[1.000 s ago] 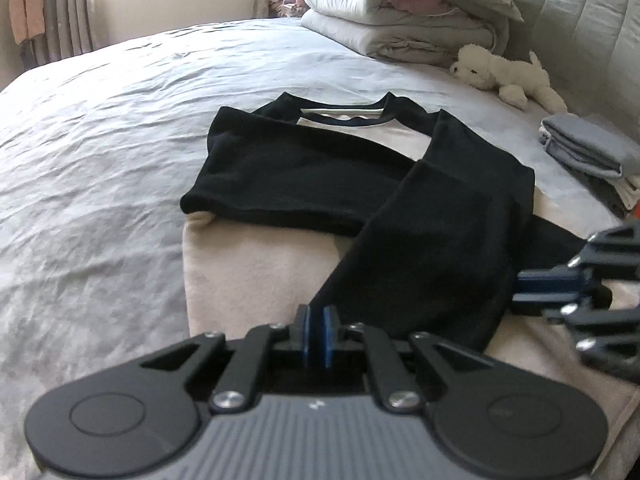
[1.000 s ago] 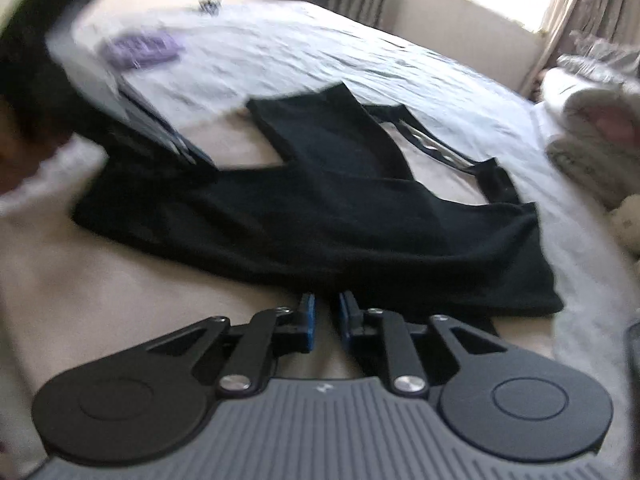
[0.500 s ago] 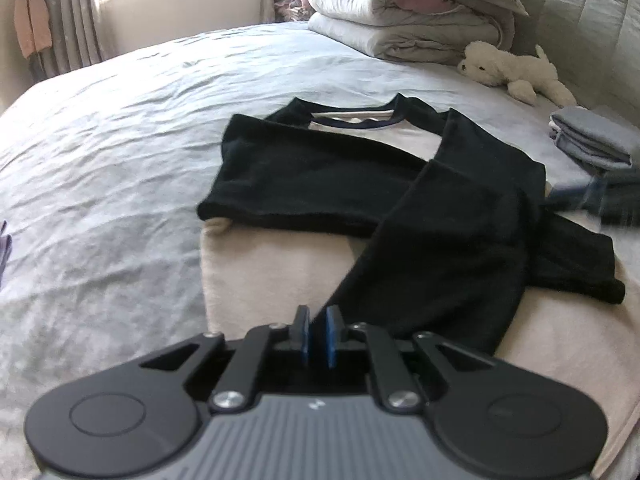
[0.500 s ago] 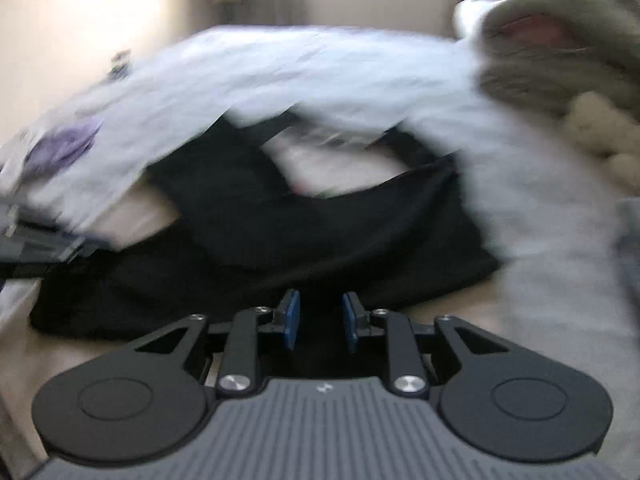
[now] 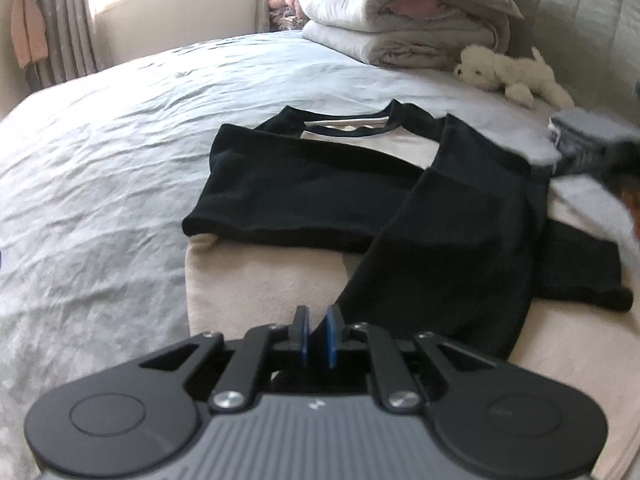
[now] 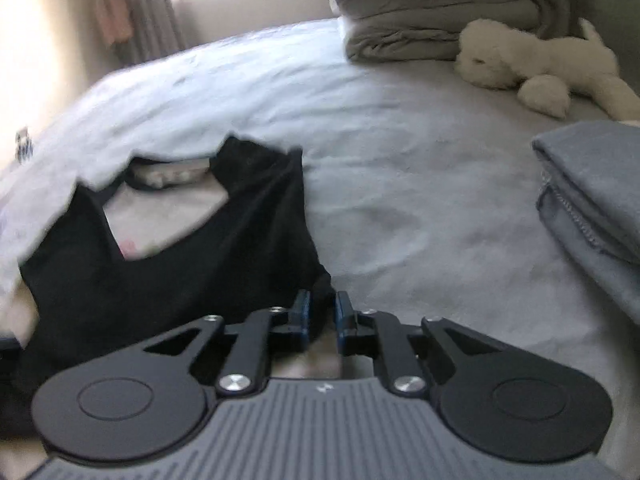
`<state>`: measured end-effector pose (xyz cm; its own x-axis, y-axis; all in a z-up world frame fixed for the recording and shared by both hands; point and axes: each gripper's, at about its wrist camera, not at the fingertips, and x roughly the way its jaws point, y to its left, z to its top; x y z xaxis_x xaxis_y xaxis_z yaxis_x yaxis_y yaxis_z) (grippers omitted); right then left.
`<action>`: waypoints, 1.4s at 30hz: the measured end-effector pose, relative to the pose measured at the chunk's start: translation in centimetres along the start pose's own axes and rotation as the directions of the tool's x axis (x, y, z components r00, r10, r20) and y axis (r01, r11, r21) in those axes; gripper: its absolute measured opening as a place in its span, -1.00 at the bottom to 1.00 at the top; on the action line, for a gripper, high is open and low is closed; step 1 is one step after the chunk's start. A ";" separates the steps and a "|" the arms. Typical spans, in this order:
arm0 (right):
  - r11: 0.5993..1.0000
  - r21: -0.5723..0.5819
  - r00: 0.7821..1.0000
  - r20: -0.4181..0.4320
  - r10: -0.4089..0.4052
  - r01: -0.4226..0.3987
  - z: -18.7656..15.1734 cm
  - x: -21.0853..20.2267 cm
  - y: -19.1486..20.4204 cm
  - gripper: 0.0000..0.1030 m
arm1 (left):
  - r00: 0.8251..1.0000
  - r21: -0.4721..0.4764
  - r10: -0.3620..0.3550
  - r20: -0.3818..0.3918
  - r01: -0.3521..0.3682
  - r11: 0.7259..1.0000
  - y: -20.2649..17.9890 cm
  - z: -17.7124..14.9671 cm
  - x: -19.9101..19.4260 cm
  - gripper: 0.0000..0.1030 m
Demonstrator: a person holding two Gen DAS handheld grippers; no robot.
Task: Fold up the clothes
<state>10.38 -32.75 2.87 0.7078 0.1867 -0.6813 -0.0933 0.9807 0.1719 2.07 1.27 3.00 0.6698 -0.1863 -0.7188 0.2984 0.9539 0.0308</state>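
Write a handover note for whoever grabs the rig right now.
Left hand-held gripper: shut on the cuff of the black sleeve.
Right hand-held gripper: jaws have just been closing on the shirt at its black side edge; fabric sits between them.
Shirt lies flat on the bed, both sleeves crossed over its cream body.
Done: sleeves in.
Left: probably fold the body, then set it by the grey folded pile.

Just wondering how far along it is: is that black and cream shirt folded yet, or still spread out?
Partly folded. The shirt lies flat on the bed, both black sleeves crossed over its cream body.
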 end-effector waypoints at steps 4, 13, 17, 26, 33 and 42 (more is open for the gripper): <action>0.995 -0.057 0.996 -0.036 -0.084 0.081 -0.4 1.0 0.5 -0.76 | 1.000 0.015 0.018 -0.004 -0.018 1.000 -0.4 -0.1 0.0 -0.82; 0.960 -0.207 0.980 0.090 -0.176 0.191 -0.9 -0.3 3.4 -0.47 | 1.000 -0.022 0.009 0.000 -0.009 1.000 0.5 0.0 -0.7 -0.82; 0.955 -0.297 0.995 0.097 0.037 -0.007 -1.6 -2.0 6.8 -0.47 | 1.000 -0.012 0.019 -0.014 -0.020 1.000 0.3 -0.1 -0.5 -0.82; 0.896 -0.434 0.993 0.029 0.115 -0.091 -4.6 -3.4 9.6 -0.45 | 1.000 -0.025 0.021 -0.018 -0.021 0.999 0.6 -0.5 -1.3 -0.82; 0.871 -0.480 0.992 0.011 0.125 -0.105 -6.0 -3.5 11.5 -0.44 | 1.000 -0.038 -0.014 0.021 0.014 0.999 0.6 -0.8 -2.5 -0.82; 0.874 -0.461 0.988 -0.044 0.147 -0.150 -6.8 -3.3 12.7 -0.36 | 1.000 0.001 -0.024 -0.001 0.024 1.000 -0.1 -1.8 -2.0 -0.82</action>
<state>2.11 -20.50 2.51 0.6548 0.3308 -0.6796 -0.5111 0.8562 -0.0757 -0.51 1.95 3.16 0.6620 -0.2086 -0.7199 0.3146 0.9491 0.0144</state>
